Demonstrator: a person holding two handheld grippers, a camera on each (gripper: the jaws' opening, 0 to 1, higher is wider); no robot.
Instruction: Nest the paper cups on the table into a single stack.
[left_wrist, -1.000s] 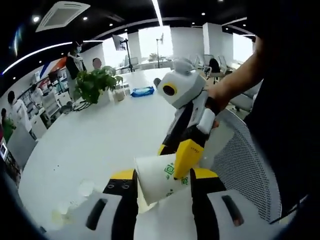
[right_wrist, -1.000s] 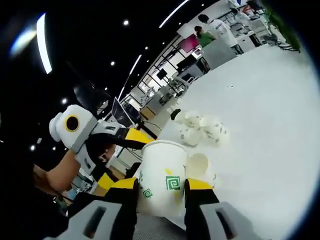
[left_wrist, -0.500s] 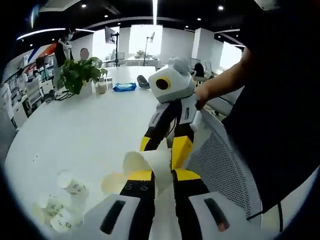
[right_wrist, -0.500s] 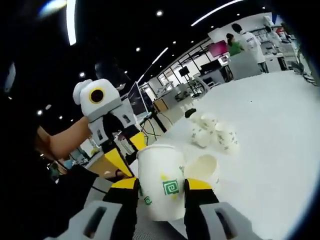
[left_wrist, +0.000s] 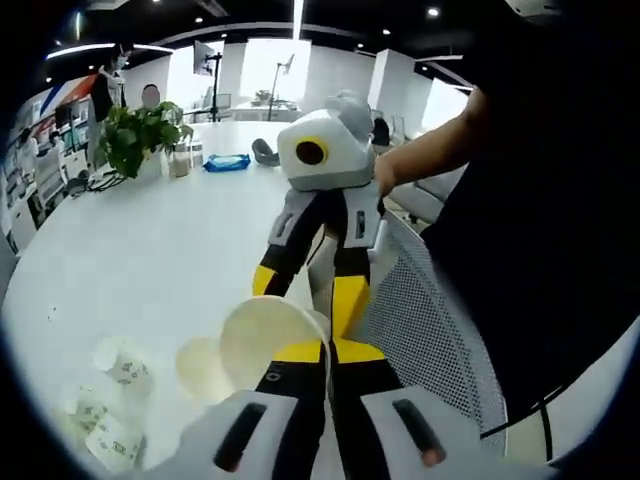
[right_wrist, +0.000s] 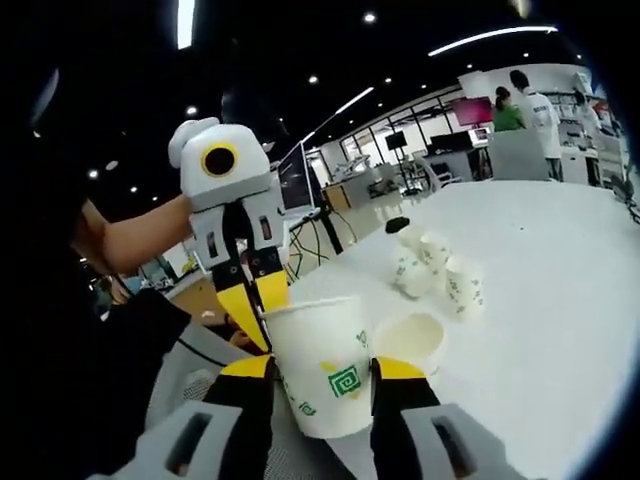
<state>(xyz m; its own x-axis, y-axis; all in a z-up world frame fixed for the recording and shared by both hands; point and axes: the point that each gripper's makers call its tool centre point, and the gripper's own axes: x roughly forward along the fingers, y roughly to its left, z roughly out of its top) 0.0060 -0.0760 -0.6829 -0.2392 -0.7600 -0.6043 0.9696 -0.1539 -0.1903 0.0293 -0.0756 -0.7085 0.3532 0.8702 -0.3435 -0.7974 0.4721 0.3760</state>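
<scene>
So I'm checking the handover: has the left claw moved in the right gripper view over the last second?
Yes. The left claw has risen and swung upright against the loose cups behind it.

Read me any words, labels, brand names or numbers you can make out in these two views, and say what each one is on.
No text reads as words or numbers.
Held paper cup: a green square spiral logo and small green marks, no legible letters.
Loose cups on the table: green prints, too small to read.
Red and blue wall banner: too blurred to read.
Pink screen: nothing legible.
</scene>
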